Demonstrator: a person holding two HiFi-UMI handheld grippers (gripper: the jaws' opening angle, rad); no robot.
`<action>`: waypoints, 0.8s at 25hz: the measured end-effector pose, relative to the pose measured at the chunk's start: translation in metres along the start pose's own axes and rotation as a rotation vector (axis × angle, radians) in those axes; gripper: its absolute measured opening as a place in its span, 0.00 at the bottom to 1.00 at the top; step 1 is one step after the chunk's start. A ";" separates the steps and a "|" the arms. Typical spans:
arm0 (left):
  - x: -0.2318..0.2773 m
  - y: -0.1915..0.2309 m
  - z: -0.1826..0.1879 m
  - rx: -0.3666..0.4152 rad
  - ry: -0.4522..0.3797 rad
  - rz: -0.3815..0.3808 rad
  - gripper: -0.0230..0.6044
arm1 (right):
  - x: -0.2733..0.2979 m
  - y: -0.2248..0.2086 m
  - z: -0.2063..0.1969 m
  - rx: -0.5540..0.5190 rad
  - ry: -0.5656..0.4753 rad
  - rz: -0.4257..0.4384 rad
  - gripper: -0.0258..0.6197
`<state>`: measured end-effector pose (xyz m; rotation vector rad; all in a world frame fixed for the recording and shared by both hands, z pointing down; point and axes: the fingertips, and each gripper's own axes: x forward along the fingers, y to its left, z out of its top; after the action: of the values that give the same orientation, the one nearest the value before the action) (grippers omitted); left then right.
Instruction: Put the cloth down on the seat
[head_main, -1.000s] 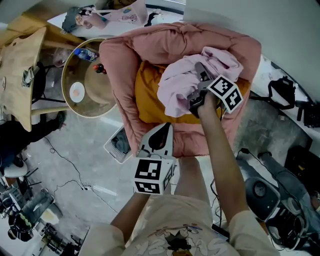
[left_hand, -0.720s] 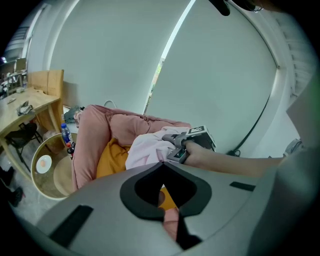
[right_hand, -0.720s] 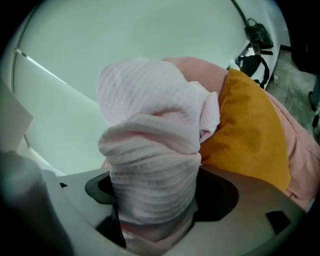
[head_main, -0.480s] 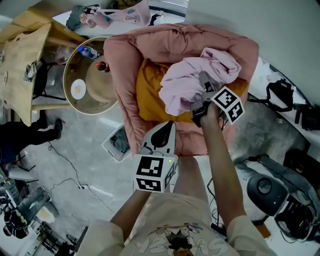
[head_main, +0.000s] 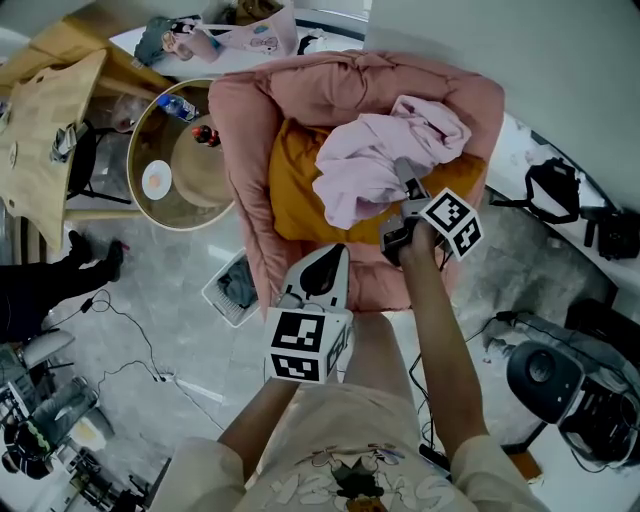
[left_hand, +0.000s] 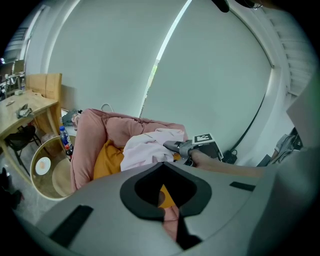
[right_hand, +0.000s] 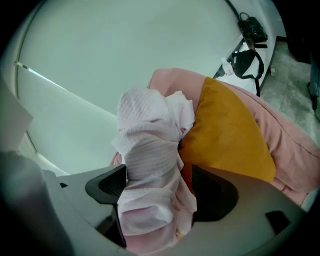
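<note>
1. Overhead, mid-frame: a pink armchair (head_main: 250, 120) with an orange cushion (head_main: 295, 195) on grey floor (head_main: 160, 300), a round table (head_main: 160, 215) at left
2. The right gripper (head_main: 404, 176) clamps the pink cloth (head_main: 370, 160) over the cushion; the left gripper (head_main: 325, 262), jaws together, holds nothing
3. The label of the bottle (head_main: 180, 105) is too small to read

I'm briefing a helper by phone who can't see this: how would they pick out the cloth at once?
Look for the big padded pink seat, which has an orange cushion lying in it. Bunched over that cushion, with one end caught in the right gripper, is the cloth. It is pale pink, thin and crumpled, unlike the smooth orange cushion and the darker, puffier seat.
</note>
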<state>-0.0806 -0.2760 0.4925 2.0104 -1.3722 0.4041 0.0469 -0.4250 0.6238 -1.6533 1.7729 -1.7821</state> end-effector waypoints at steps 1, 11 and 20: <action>-0.002 -0.001 0.000 0.002 0.000 -0.001 0.04 | -0.002 0.001 -0.002 0.000 0.008 0.006 0.67; -0.019 -0.016 0.002 0.019 -0.011 -0.008 0.04 | -0.041 0.002 -0.019 -0.069 0.043 0.029 0.67; -0.034 -0.035 0.007 0.039 -0.027 -0.026 0.04 | -0.082 0.022 -0.037 -0.162 0.091 0.113 0.67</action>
<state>-0.0630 -0.2487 0.4555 2.0697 -1.3628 0.3965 0.0392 -0.3496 0.5708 -1.5142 2.0555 -1.7317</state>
